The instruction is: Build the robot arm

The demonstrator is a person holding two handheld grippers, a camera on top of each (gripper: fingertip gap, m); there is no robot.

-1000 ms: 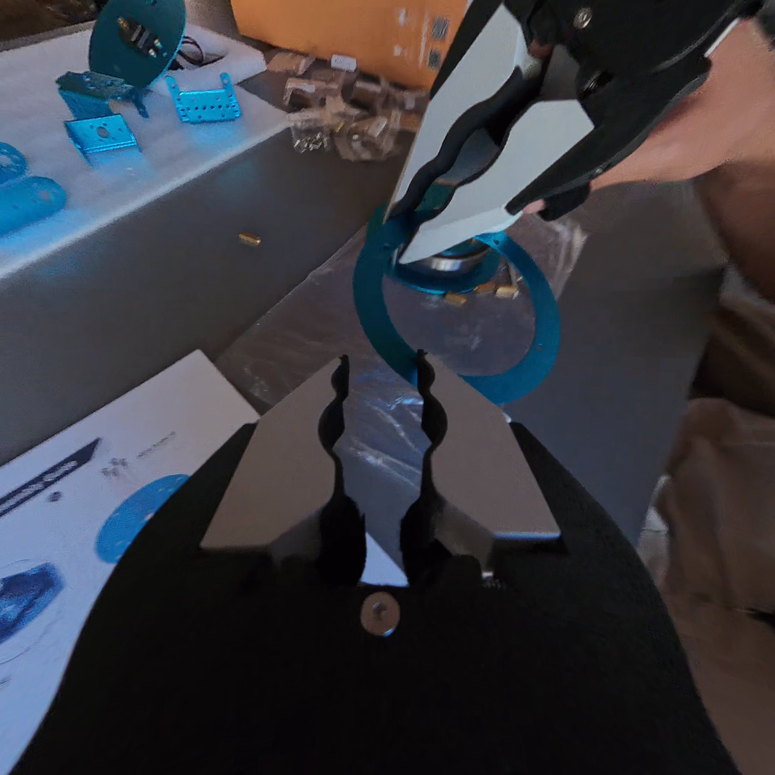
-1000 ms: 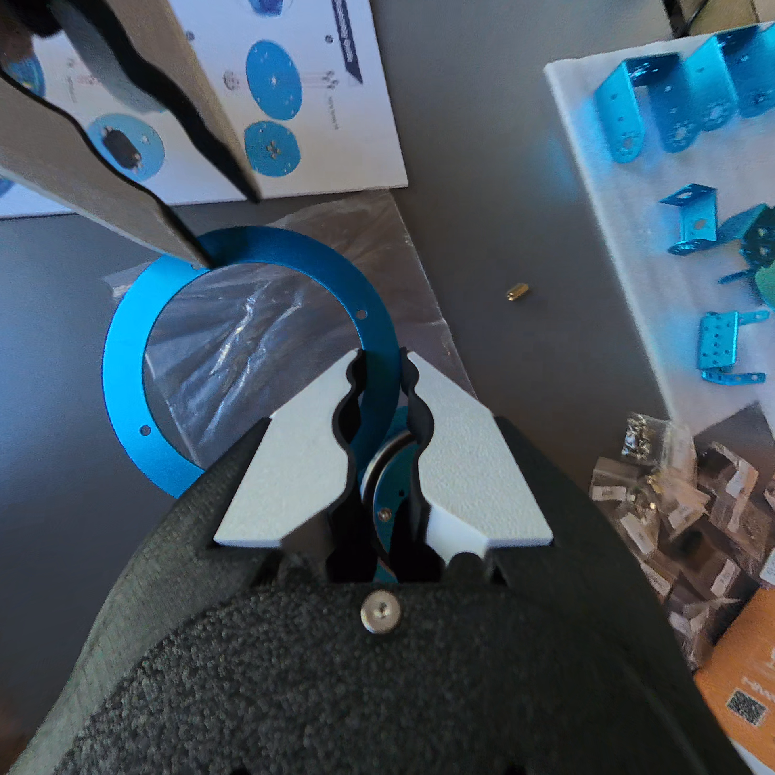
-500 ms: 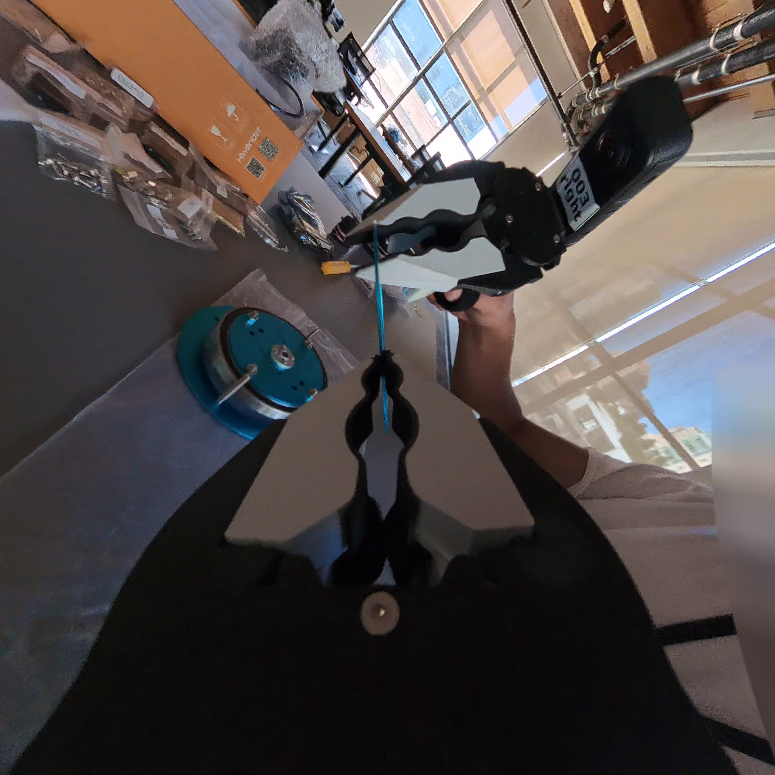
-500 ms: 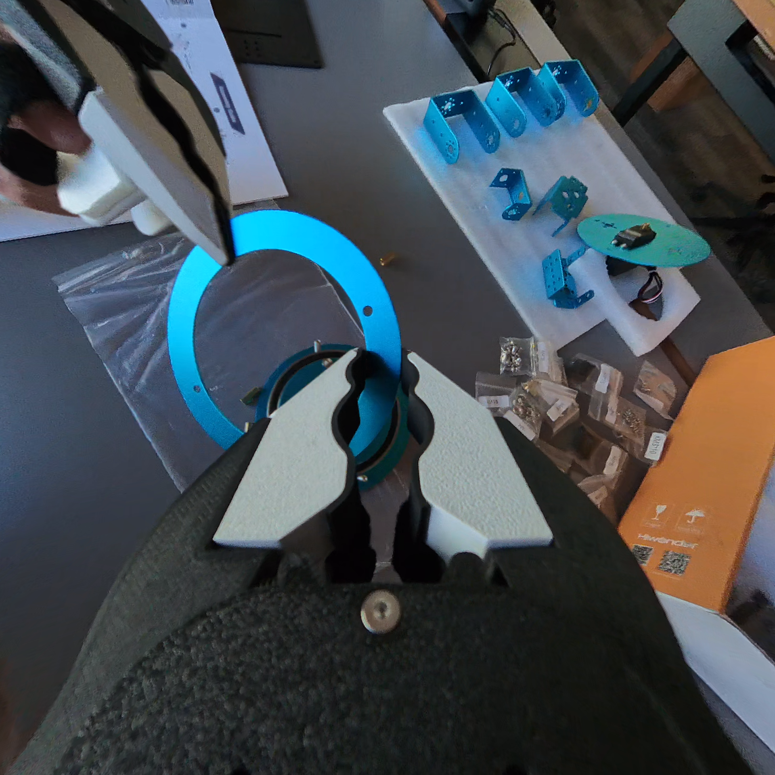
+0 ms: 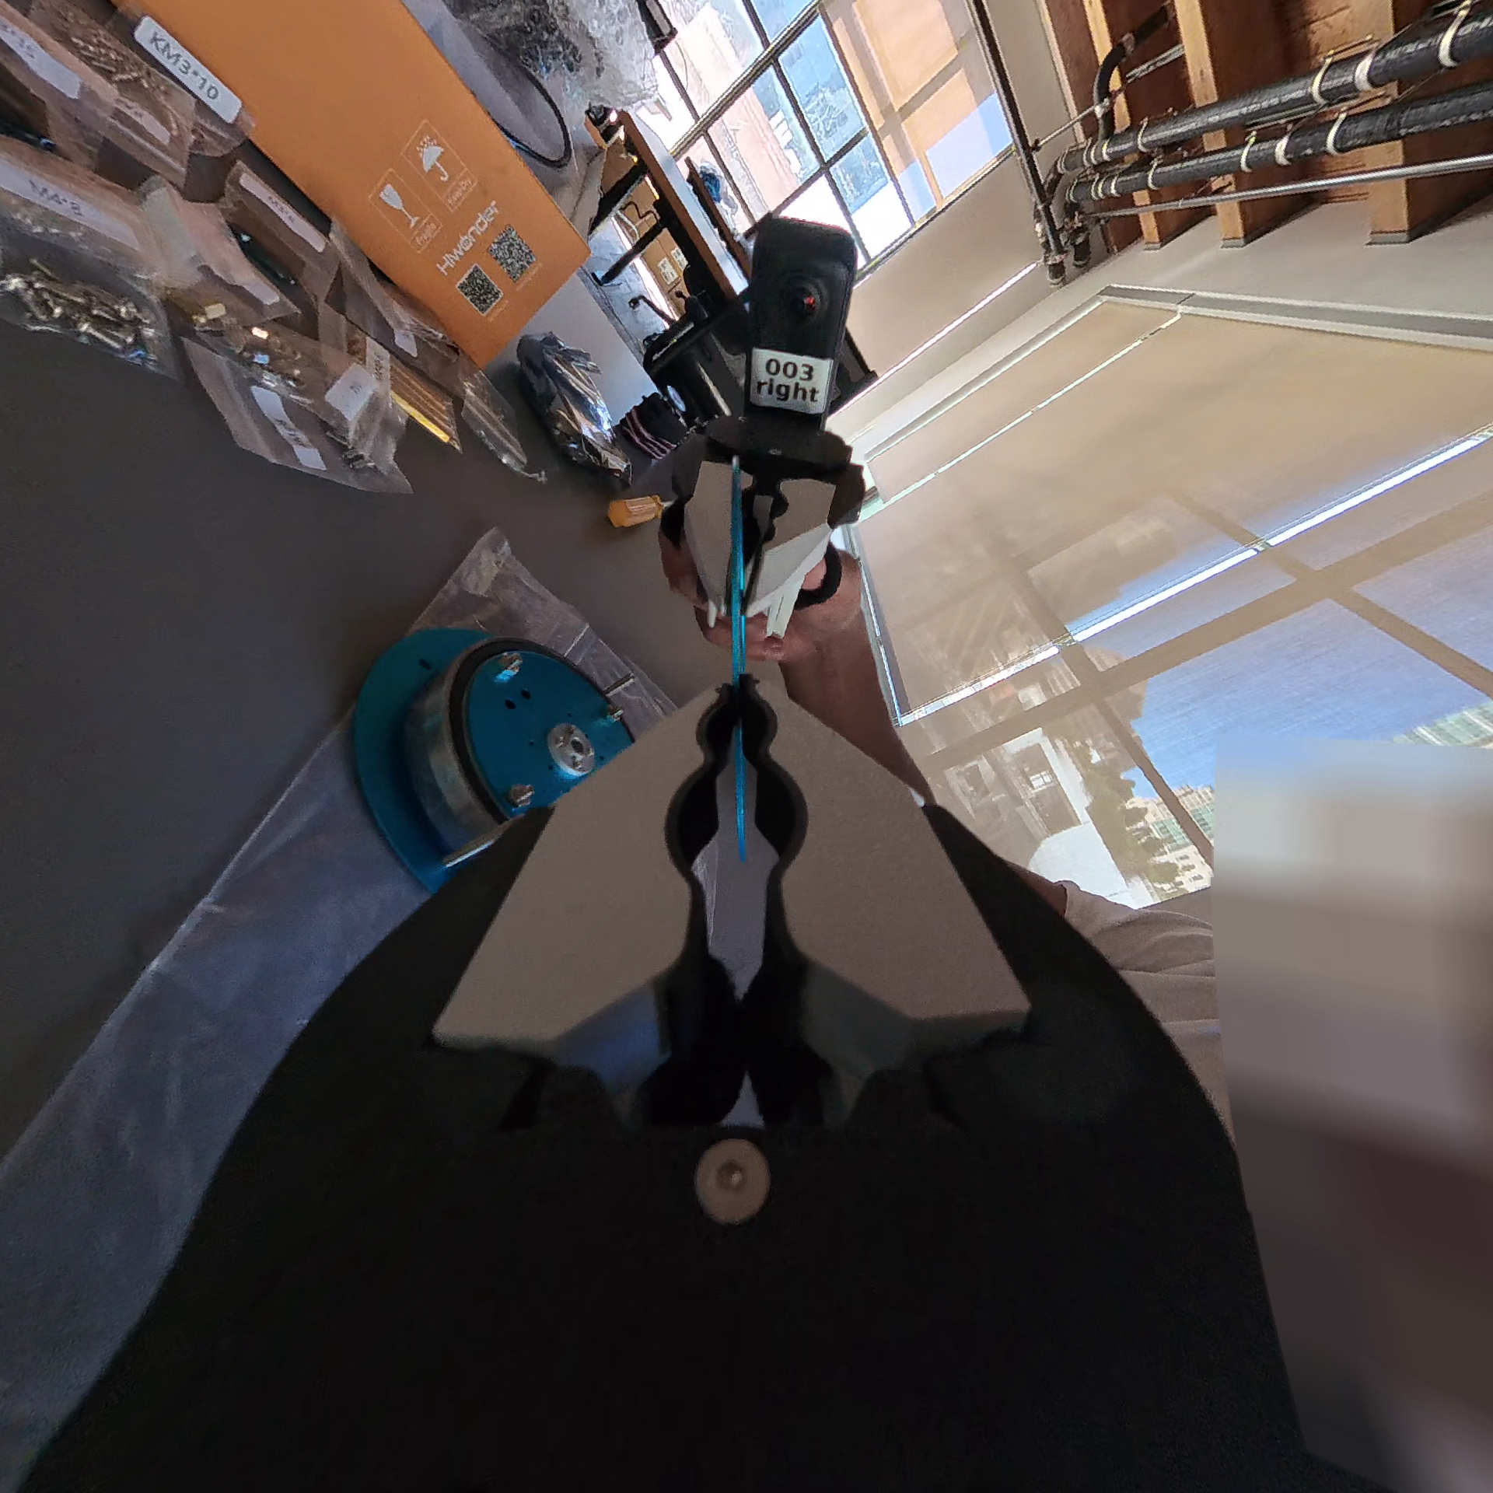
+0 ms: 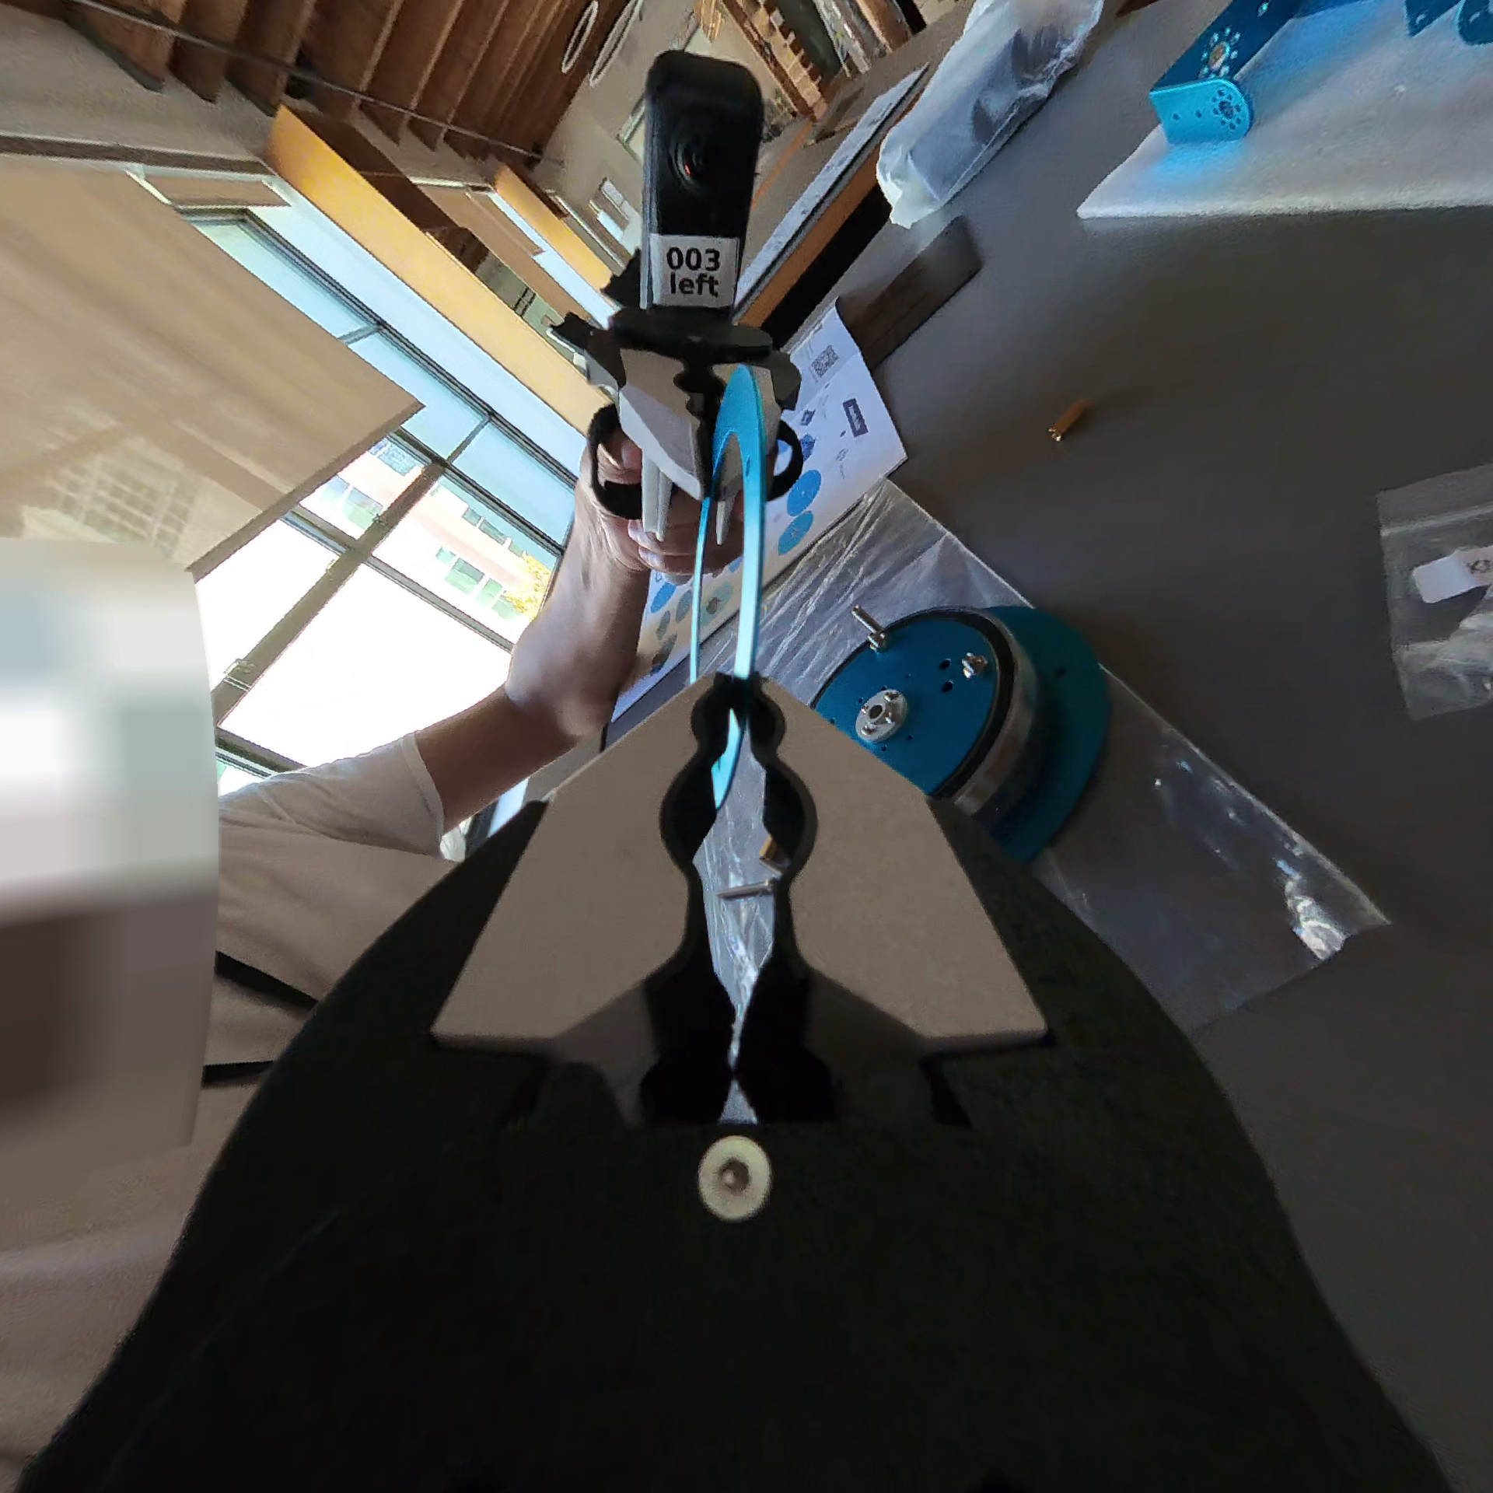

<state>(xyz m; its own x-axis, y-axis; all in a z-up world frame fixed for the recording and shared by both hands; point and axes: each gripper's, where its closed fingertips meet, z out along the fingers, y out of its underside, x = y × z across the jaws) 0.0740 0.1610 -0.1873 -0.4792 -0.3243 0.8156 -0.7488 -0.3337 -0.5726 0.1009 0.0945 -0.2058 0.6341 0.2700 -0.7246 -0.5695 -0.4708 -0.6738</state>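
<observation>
A thin blue metal ring (image 6: 742, 400) is held up in the air on edge, between my two grippers. My left gripper (image 5: 739, 696) is shut on one side of the ring (image 5: 737, 565), which shows edge-on there. My right gripper (image 6: 731, 687) is shut on the opposite side. The grippers face each other: the right one (image 5: 737, 517) shows in the left wrist view and the left one (image 6: 711, 436) in the right wrist view. Below the ring, a blue round base with a silver bearing (image 5: 485, 743) lies on a clear plastic bag (image 5: 242, 929); it also shows in the right wrist view (image 6: 961, 711).
An orange box (image 5: 388, 145) and several small bags of screws (image 5: 161, 267) lie on the grey table (image 5: 161, 565). A printed sheet (image 6: 840, 420), a brass standoff (image 6: 1066, 420), a blue bracket on white foam (image 6: 1204, 105) and a loose screw (image 6: 747, 889) also show. A person's arm (image 6: 565, 646) holds the left gripper. One gripper's finger ends stand about 8 cm off the other's. The blue bracket on white foam (image 6: 1204, 105) is about 30 cm from my left fingertips.
The left gripper shut on the ring's edge. Both grippers lifted the ring off the table and turned it from flat to upright. The right gripper now faces the left one head-on.
</observation>
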